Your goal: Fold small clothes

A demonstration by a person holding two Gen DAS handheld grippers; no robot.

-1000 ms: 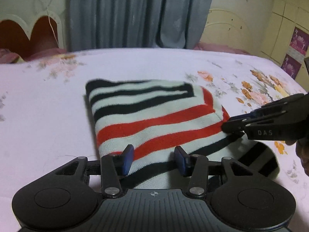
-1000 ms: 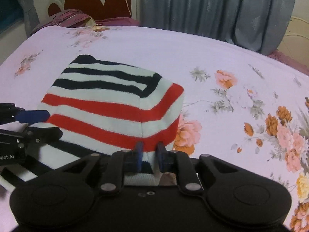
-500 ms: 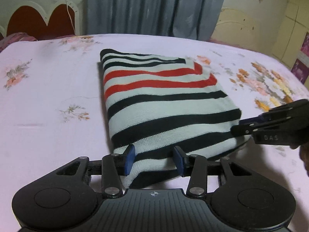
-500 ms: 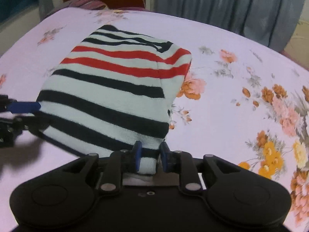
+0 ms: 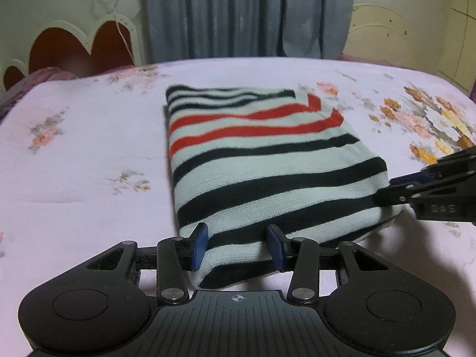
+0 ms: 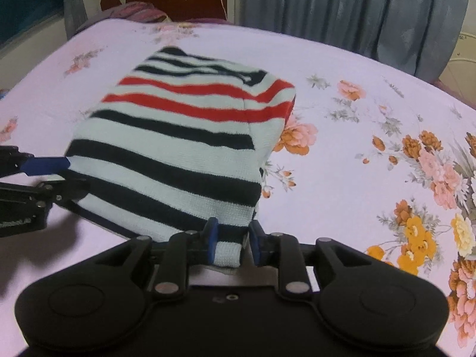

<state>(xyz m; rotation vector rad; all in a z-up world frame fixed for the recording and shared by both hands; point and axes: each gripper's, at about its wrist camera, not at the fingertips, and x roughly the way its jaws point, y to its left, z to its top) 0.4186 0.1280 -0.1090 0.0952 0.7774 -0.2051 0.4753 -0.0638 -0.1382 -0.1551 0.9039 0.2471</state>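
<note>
L wrist view: striped knit sweater (image 5: 261, 160) lies folded into a thick rectangle on the floral bedsheet (image 5: 83, 154), roughly mid-bed. Pale mint-white ground w/ navy stripes across the near half, two red stripes further back, then thinner navy ones at the far end. At the far R corner the stripes turn at an angle where a folded-in part meets the body. Near edge is the fold, several layers thick. Left gripper (image 5: 237, 245) has its blue pads either side of that near edge, jaws set fairly wide, fabric filling the gap betw. them; pads look to touch the knit but the cloth isn't visibly pinched. Right gripper (image 5: 395, 189) comes in from the R, tips at the sweater's near R corner; can't tell its opening from here. Grey curtain (image 5: 247, 15) and a scalloped headboard (image 5: 74, 47) behind the bed.

R wrist view: same sweater (image 6: 178, 154), seen from its R side; the near corner bunches into a narrow wad. Right gripper (image 6: 233, 244) is narrow, the L pad against the wad, a sliver of gap at the R pad. Left gripper (image 6: 64, 175) enters from the L edge, one blue pad on the sweater's L corner. Bedsheet (image 6: 372, 148) shows orange/pink flowers on the R.
</note>
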